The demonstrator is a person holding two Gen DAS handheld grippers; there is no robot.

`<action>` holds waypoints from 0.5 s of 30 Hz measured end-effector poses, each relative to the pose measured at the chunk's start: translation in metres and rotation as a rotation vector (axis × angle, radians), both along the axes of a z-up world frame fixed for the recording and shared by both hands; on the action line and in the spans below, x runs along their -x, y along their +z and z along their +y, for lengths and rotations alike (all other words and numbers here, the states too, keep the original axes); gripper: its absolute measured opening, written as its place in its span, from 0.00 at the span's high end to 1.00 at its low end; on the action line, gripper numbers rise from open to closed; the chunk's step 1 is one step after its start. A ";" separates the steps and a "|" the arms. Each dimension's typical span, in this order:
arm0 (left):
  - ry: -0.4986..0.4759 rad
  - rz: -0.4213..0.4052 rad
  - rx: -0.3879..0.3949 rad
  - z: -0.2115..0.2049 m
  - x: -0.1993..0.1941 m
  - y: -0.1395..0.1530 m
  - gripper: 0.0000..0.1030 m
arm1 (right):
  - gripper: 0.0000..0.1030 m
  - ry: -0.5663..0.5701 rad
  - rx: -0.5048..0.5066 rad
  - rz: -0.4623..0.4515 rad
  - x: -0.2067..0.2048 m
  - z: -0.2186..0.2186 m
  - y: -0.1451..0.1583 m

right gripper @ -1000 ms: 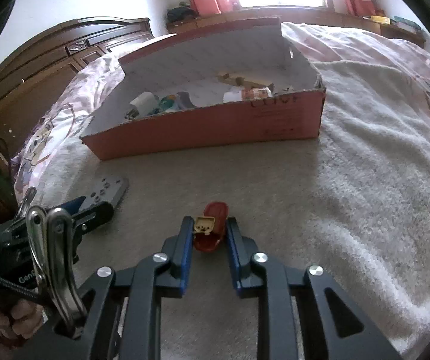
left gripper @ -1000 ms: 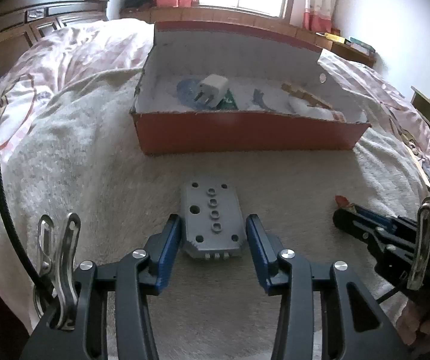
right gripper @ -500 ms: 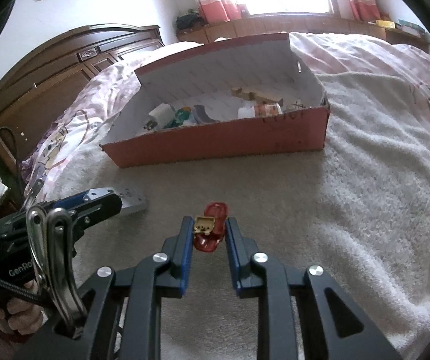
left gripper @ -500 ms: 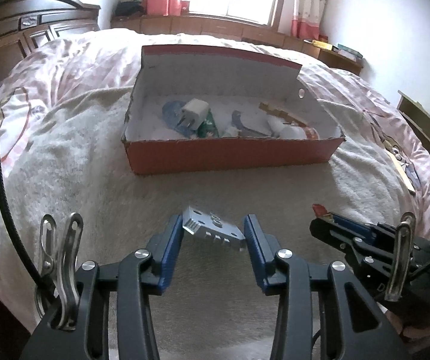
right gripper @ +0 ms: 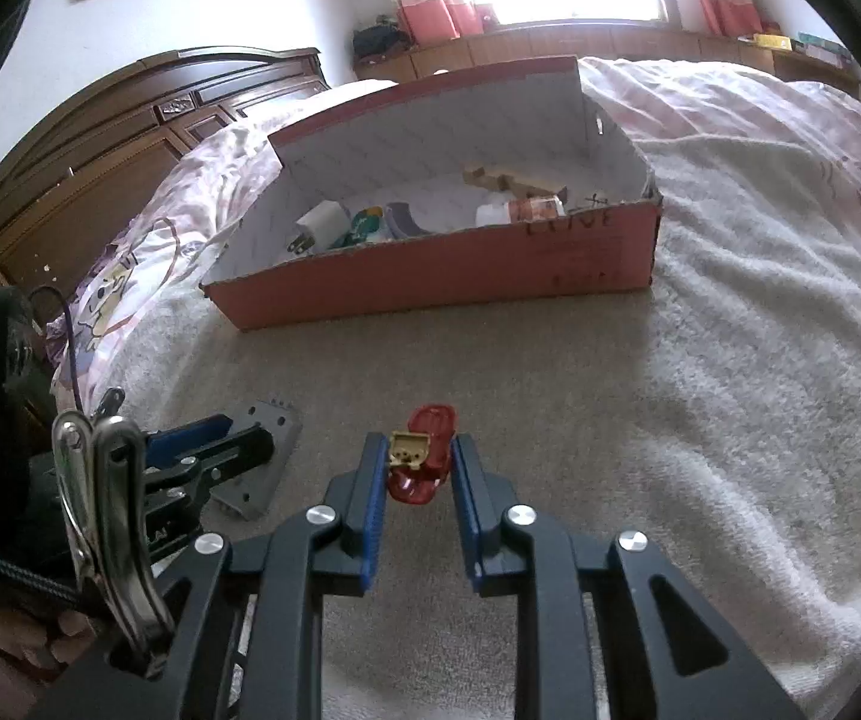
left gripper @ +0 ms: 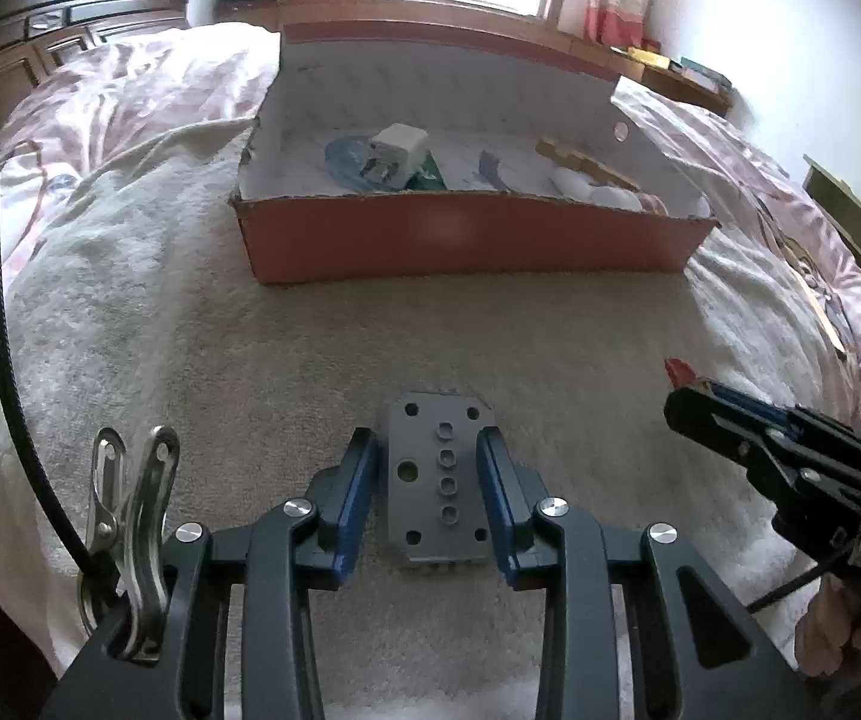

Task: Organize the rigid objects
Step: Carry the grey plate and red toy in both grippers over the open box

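Your left gripper (left gripper: 428, 480) pinches the grey plate (left gripper: 437, 483) by its two long edges, blue pads flush on both sides. That grip makes sense: the long edges are parallel and flat, so the plate shouldn't twist. In the left wrist view its long axis runs straight along the fingers, toward the box (left gripper: 466, 240). The toothed short end sits back near the gripper body, the chamfered end points forward, and the hole face is up. From the right wrist view the plate (right gripper: 262, 456) looks low over the blanket (right gripper: 700, 420); I can't tell whether it touches or clears it.

The box sits ahead between both grippers, open side up, low red front wall toward you, tall flap at the back. So a front approach over the low wall looks easiest. It already holds a white plug adapter (left gripper: 397, 147), a blue piece (left gripper: 343, 159), a wooden part (left gripper: 580, 159) and other small items.

Your right gripper (right gripper: 415, 462) is closed on the small red toy (right gripper: 424, 456), clamped across its narrow width. The toy's long axis also points forward at the box, tan end nearer the left finger, red end sticking out past the tips. It hangs just above the blanket, well short of the box.
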State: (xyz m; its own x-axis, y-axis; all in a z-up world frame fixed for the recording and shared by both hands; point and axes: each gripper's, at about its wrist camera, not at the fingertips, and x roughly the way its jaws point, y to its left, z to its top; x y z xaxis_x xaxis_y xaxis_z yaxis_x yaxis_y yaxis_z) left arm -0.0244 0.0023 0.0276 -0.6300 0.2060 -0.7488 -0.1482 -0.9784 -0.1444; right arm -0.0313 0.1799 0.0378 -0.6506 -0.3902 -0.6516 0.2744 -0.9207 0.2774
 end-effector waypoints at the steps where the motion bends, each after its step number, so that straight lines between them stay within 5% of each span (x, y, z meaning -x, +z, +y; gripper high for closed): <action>1: -0.009 -0.008 -0.005 0.000 0.000 0.000 0.64 | 0.79 0.001 -0.001 0.002 0.000 0.000 0.000; 8: -0.040 -0.067 -0.037 0.000 -0.004 0.000 0.52 | 0.79 -0.002 0.008 -0.006 0.000 0.000 -0.003; 15: -0.057 -0.060 0.040 0.018 -0.004 -0.004 0.45 | 0.79 -0.002 0.015 -0.011 0.000 0.001 -0.006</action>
